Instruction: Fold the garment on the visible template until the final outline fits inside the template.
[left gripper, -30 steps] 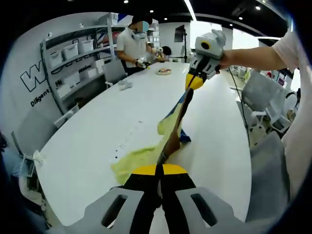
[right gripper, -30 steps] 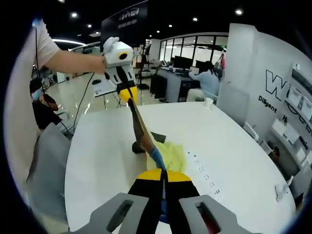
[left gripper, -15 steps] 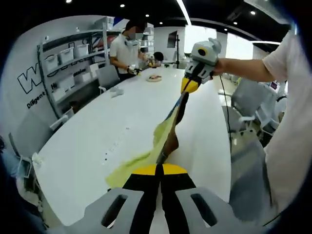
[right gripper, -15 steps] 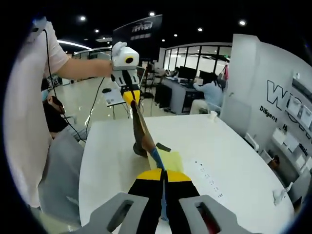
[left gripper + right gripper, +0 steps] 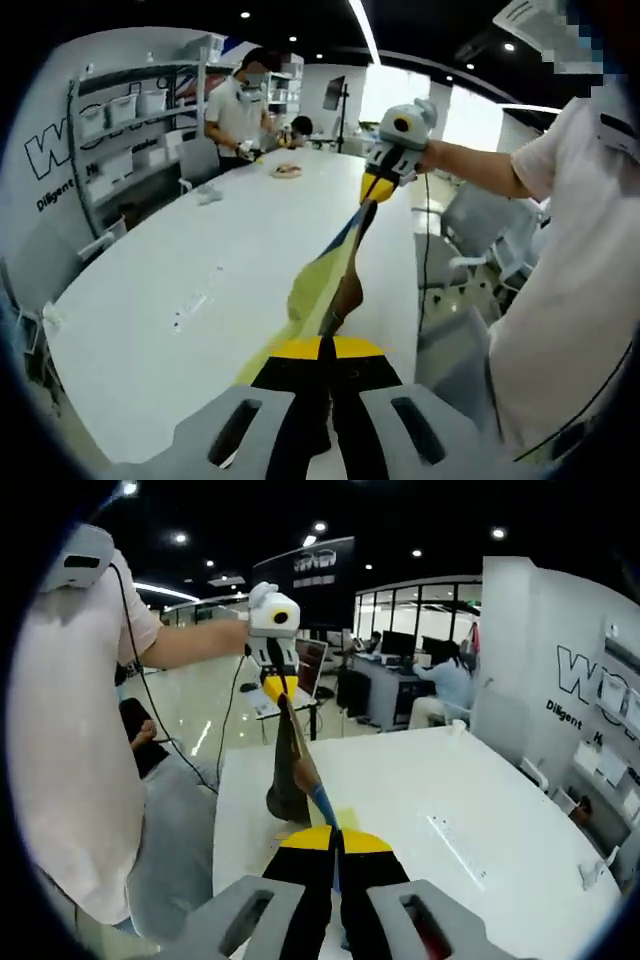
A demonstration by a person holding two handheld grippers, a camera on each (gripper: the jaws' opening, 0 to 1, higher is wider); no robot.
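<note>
Stretched taut between the two grippers, above the long white oval desk [image 5: 150,290]: a yellow cloth garment with blue and dark parts [image 5: 325,280]. Left gripper [image 5: 322,345] clamped tight on one end, jaws pressed together with the cloth pinched between them. Right gripper [image 5: 337,832] likewise closed fully on the other end, cloth running up from its jaws. In the left gripper view, lower part of the garment hanging down toward the desk near its edge; whether touching, cannot tell. In the right gripper view, a dark fold of the garment drooping to just above the desk. At the far end of the desk, a person in a white shirt [image 5: 235,105] standing beside grey wall shelves with boxes [image 5: 125,110].
</note>
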